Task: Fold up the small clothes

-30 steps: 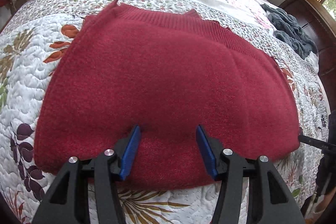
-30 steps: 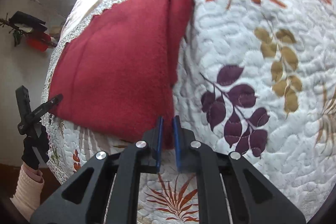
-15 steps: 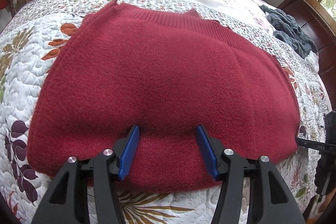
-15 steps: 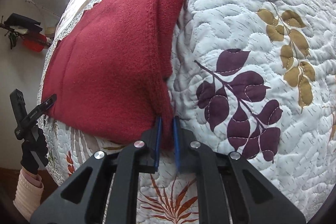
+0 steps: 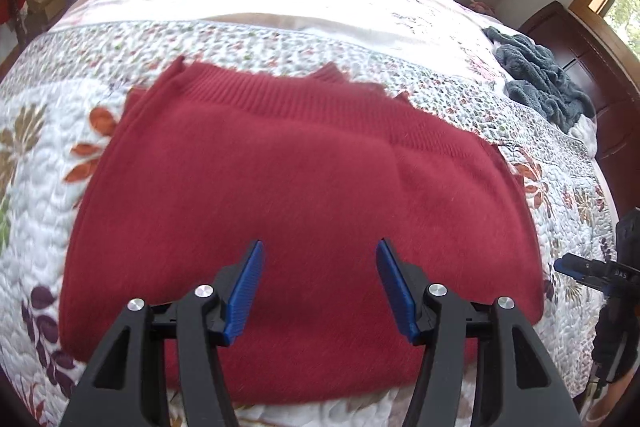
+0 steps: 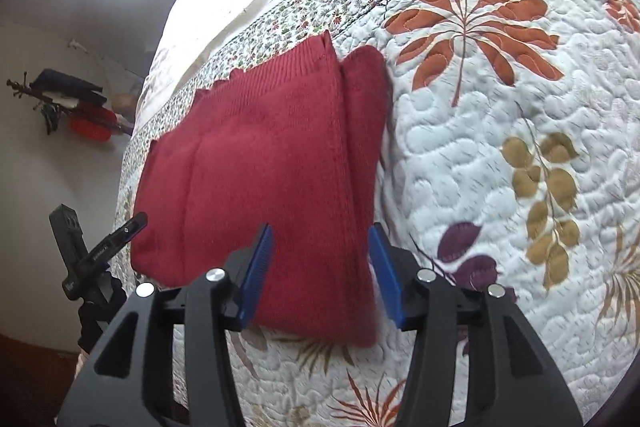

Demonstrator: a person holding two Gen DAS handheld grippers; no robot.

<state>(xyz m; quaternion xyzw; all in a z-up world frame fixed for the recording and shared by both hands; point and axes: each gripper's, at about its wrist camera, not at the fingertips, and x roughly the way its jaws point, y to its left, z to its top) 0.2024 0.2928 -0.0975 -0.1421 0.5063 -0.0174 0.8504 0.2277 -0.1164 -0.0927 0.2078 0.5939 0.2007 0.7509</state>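
Folded red sweater (image 5: 304, 187) lying flat on the floral quilt (image 6: 500, 115), ribbed hem at its far edge. Left gripper (image 5: 319, 281) poised above the sweater's near edge, jaws wide apart, gripping nothing. Right gripper (image 6: 320, 269) above the sweater's near right corner, jaws likewise spread, the sweater's right border between them, contact unclear. Beyond that right border, broad bare quilt. Beyond the sweater's far hem, more bedding; grey towel (image 5: 540, 79) well off past the far right corner.
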